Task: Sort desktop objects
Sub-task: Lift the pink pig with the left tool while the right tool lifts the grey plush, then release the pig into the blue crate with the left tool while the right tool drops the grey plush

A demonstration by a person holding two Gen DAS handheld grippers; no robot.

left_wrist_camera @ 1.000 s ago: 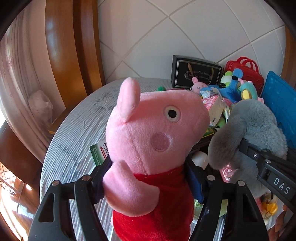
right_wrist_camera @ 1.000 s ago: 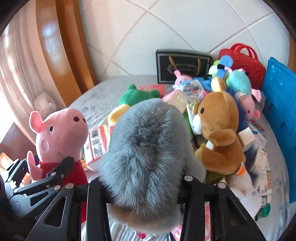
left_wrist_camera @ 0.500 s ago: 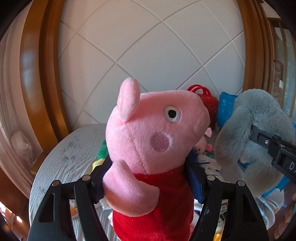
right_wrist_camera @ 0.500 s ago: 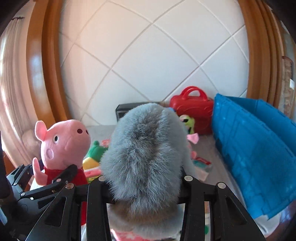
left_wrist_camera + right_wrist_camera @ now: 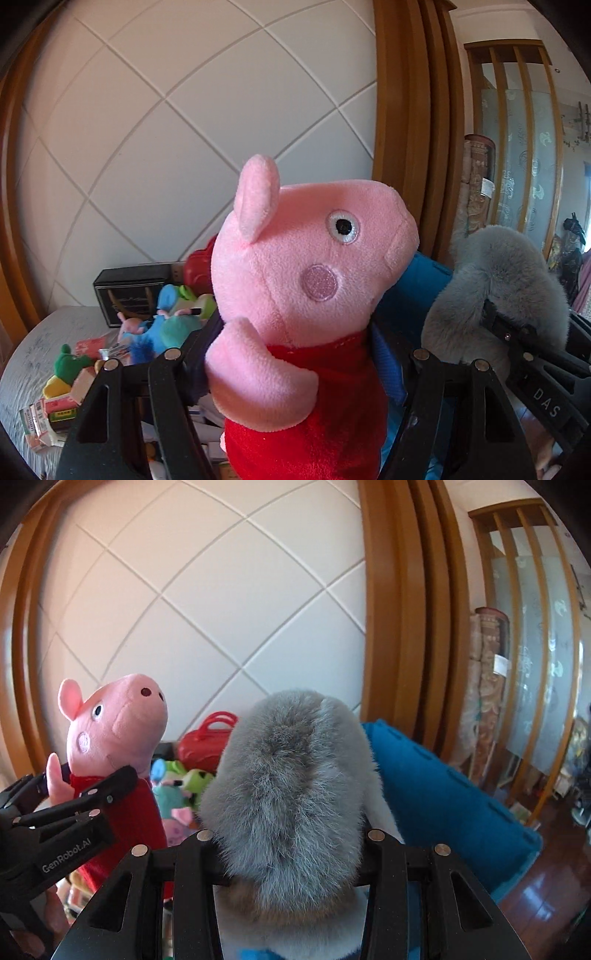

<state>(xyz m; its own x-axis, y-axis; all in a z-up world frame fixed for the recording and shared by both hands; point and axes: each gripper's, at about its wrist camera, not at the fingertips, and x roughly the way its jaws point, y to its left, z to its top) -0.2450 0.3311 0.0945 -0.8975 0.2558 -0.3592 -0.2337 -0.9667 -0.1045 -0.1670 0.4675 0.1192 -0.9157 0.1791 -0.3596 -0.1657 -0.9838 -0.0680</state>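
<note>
While both tools are raised above the bench, each carries one soft toy. Left tool (image 5: 291, 363): black two-finger frame, its fingers pressed against the sides of a pink plush pig in a red dress (image 5: 306, 295), gripped at the torso below the arms; the pig is upright, head above the fingers, snout turned to the right in the left wrist view. Right tool (image 5: 290, 840): black two-finger frame, its fingers closed on a grey long-pile furry plush toy (image 5: 288, 794), which bulges above and below the grip; white fur and a bit of blue show at its lower edge. The two held toys are side by side, close but apart, the pig to the left of the grey toy. Round bench with a grey ribbed cloth (image 5: 33, 354): lies below and to the left in the left wrist view, carrying a heap of small items, among them a black rectangular box with gold print (image 5: 129, 291), a red plastic toy handbag (image 5: 208, 740), a green plush frog (image 5: 70, 363), a blue and teal plush toy (image 5: 166, 325) and several small printed cartons (image 5: 48, 417). Blue plastic crate with ribbed wall (image 5: 439, 801): stands just right of the grey toy, at the bench edge. Backdrop: white diamond-quilted wall panel (image 5: 207, 602) in a brown wooden frame (image 5: 391, 609).
</note>
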